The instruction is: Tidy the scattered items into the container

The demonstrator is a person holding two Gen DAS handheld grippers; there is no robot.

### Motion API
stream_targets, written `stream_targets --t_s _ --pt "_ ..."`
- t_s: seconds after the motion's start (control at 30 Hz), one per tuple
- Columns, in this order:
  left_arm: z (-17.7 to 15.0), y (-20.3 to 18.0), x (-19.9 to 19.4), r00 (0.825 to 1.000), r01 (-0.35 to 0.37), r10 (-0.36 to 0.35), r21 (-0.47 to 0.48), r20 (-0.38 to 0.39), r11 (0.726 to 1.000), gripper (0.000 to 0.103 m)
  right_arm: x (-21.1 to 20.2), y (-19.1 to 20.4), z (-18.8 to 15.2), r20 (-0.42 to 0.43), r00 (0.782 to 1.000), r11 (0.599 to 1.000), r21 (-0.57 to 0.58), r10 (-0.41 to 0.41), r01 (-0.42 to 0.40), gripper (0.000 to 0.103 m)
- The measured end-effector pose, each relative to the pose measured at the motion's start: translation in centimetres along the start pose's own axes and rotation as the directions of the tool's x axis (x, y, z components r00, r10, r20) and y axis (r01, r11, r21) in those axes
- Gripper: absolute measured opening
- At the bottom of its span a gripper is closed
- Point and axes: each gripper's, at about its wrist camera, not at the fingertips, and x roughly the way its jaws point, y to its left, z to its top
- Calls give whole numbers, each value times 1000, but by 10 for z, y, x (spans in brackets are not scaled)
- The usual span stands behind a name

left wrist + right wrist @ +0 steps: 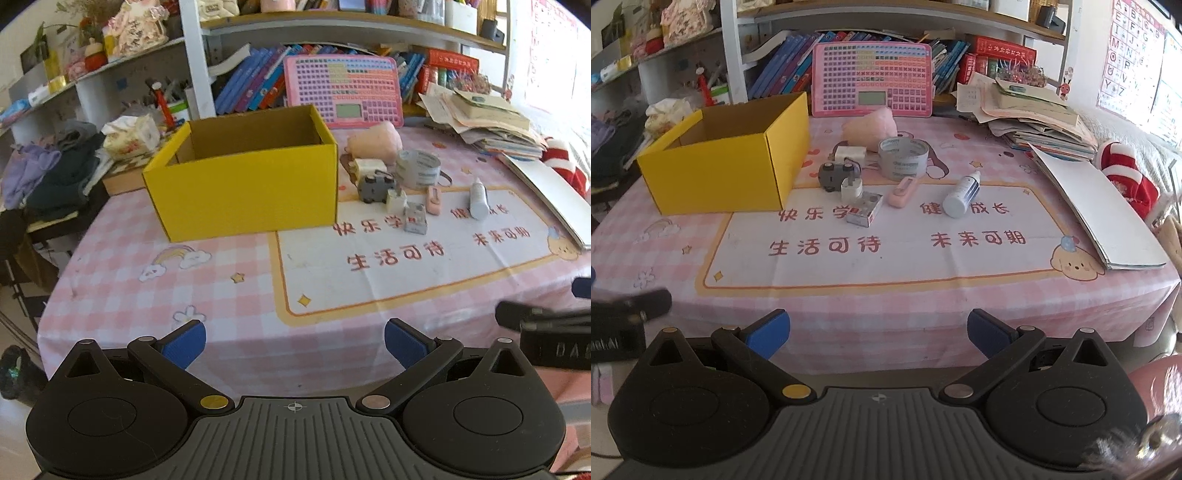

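One open yellow cardboard box (720, 166) is seen on a pink checked tablecloth (923, 314), toward the left side of the table; nothing can be made out inside it from these angles. Just to its right, a cluster of eight loose items is laid out: one roll of grey tape (903, 158), one pink plush toy (871, 127) behind it, one white charger block (850, 152), one grey toy car (834, 176), one white plug adapter (851, 190), one small grey and red carton (865, 210), one pink flat case (903, 191), and one white squeeze bottle (961, 197) lying on its side. The car, adapter and carton are touching or nearly so; the bottle is set apart. Two grippers are held near the table's front edge, well apart from the items: the left gripper (294, 341) and the right gripper (878, 332), each with its blue-padded fingers spread wide and nothing between them.
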Motion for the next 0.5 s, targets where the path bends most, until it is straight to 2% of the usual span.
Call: stream_targets --t_s 0.13,0.37,0.5 --pt "0 -2 -2 1000 23 -23 6 16 1000 103 2 -2 1 -1 1000 1000 13 9 -9 103" --pt "1 -1 0 992 123 -123 -25 5 992 103 -3 -6 2 26 999 999 34 22 -23 103" --pt "1 2 -1 992 129 -128 -40 15 991 103 -3 -3 3 28 999 999 21 24 -25 103"
